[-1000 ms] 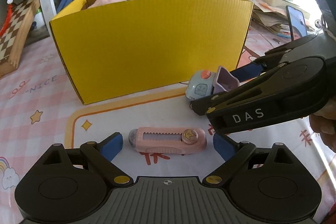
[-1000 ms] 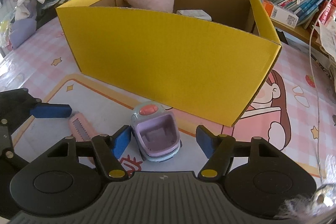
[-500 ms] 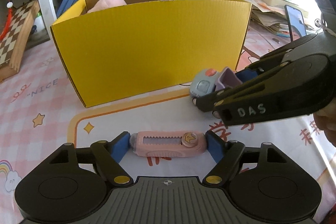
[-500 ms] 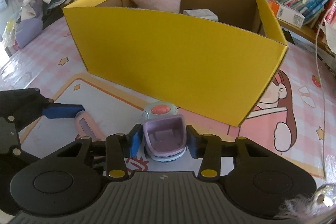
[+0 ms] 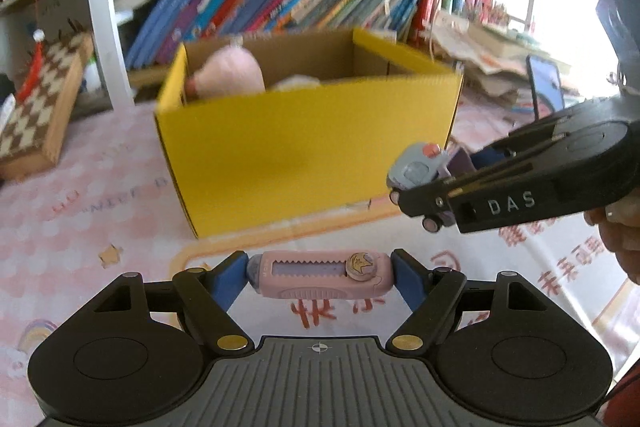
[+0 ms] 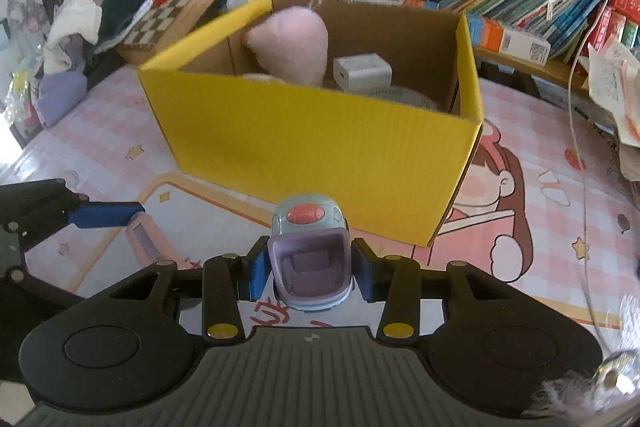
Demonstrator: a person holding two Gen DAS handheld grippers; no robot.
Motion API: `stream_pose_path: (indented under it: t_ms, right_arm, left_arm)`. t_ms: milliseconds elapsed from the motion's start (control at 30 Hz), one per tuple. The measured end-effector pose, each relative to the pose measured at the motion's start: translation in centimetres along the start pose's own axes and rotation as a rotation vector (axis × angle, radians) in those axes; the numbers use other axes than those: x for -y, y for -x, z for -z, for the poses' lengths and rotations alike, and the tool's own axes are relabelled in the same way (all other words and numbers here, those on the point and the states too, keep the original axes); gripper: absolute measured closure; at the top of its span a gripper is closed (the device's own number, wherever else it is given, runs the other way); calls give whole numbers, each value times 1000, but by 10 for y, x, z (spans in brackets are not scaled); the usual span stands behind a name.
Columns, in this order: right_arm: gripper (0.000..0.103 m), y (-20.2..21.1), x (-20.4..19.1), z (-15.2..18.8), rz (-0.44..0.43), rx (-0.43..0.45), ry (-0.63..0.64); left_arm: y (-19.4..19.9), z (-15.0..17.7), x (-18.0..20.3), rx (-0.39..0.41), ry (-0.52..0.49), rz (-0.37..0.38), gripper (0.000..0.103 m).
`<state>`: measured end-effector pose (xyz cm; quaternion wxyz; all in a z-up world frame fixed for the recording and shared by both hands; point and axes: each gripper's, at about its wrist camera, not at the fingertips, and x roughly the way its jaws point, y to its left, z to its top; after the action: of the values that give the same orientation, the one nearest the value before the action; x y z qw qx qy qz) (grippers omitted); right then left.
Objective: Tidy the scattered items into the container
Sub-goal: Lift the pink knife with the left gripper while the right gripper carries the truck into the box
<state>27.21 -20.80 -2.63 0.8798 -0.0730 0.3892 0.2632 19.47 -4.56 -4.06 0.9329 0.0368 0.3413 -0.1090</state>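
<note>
The left hand-held gripper (image 5: 319,274) is clamped end to end on a pink utility knife (image 5: 319,275), held above the surface (image 5: 80,211) before the yellow box (image 5: 304,147). The box stands mid-surface toward the far edge, holding a pink plush (image 6: 290,47) and a white charger (image 6: 362,71). The right hand-held gripper (image 6: 310,269) grips a small toy car (image 6: 309,251), lifted near the box's front right corner.
</note>
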Motion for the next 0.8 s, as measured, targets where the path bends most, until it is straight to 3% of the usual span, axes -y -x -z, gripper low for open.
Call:
stream_pose_path:
  t_ms: [233, 500, 667, 800]
  right_arm:
    - [63, 32, -7, -18, -12, 67, 18]
    - [63, 61, -5, -61, -25, 170, 57]
    - [63, 59, 5, -94, -1, 207, 87]
    - [63, 41, 14, -124, 31, 192, 128]
  left_arm:
    - [32, -25, -6, 118, -52, 3, 25]
    - [53, -65, -10, 229, -122, 10, 25]
    - [44, -90, -14, 265, -167, -8, 25]
    - [22, -105, -14, 243, -210, -16, 25]
